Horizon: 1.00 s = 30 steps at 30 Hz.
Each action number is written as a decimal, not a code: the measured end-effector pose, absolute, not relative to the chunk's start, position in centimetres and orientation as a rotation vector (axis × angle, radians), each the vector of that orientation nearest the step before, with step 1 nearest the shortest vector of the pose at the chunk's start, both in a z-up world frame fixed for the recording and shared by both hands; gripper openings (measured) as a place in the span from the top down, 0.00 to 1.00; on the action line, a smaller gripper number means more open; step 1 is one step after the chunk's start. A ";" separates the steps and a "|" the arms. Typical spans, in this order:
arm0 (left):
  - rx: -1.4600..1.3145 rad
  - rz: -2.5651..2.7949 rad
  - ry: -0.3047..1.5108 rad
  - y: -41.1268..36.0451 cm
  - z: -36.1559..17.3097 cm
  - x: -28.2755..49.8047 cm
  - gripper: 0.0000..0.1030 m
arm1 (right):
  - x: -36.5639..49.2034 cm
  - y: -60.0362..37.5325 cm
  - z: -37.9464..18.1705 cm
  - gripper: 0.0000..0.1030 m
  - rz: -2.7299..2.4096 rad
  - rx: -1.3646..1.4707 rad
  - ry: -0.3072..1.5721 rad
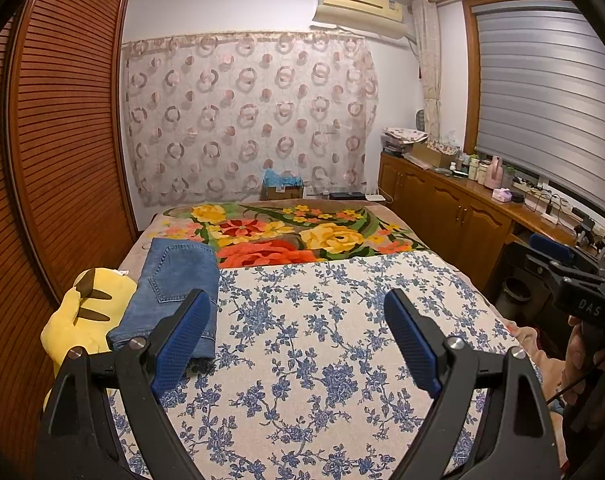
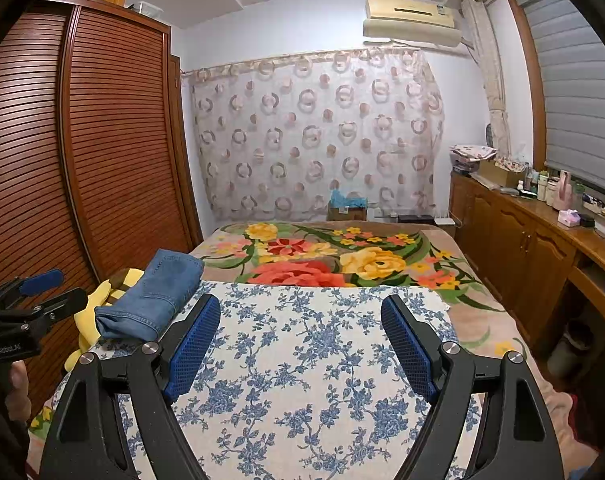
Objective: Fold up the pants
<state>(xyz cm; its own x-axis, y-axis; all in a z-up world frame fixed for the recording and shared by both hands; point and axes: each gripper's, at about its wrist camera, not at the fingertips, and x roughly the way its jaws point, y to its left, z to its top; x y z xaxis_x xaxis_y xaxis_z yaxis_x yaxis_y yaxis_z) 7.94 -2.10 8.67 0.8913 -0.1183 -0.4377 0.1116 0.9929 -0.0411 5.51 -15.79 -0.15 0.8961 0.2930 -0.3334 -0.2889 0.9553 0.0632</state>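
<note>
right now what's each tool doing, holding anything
left tool: open, holding nothing, over the floral cloth.
right tool: open, holding nothing; the jeans lie apart to its left.

Right gripper (image 2: 300, 300) fingers (image 2: 192, 344) spread wide, nothing between them, above floral cloth (image 2: 302, 360) on bed (image 2: 482, 320). Folded jeans (image 2: 150, 296) just left of left finger, atop yellow plush (image 2: 90, 312).

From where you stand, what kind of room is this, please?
Most likely a home bedroom. A bed with floral covers fills the middle, a tall louvred wooden wardrobe stands beside it, and folded jeans lie on the bed next to a yellow plush toy.
</note>
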 end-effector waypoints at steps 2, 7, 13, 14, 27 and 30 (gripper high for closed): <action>-0.014 -0.119 0.456 -2.2 8.6 7.9 0.13 | 5.5 -15.8 -0.1 0.18 0.302 0.012 0.346; -0.015 -0.118 0.455 -2.2 8.6 7.9 0.13 | 5.6 -15.9 0.0 0.18 0.300 0.013 0.347; -0.016 -0.116 0.453 -1.9 8.7 7.8 0.13 | 5.6 -15.9 -0.1 0.18 0.301 0.014 0.347; -0.016 -0.116 0.452 -1.9 8.8 7.8 0.13 | 5.5 -15.9 -0.1 0.18 0.301 0.015 0.347; -0.015 -0.118 0.453 -1.9 8.6 7.8 0.13 | 5.5 -15.9 0.1 0.18 0.300 0.016 0.343; -0.016 -0.117 0.451 -1.9 8.7 7.7 0.14 | 5.4 -15.9 0.0 0.18 0.300 0.017 0.342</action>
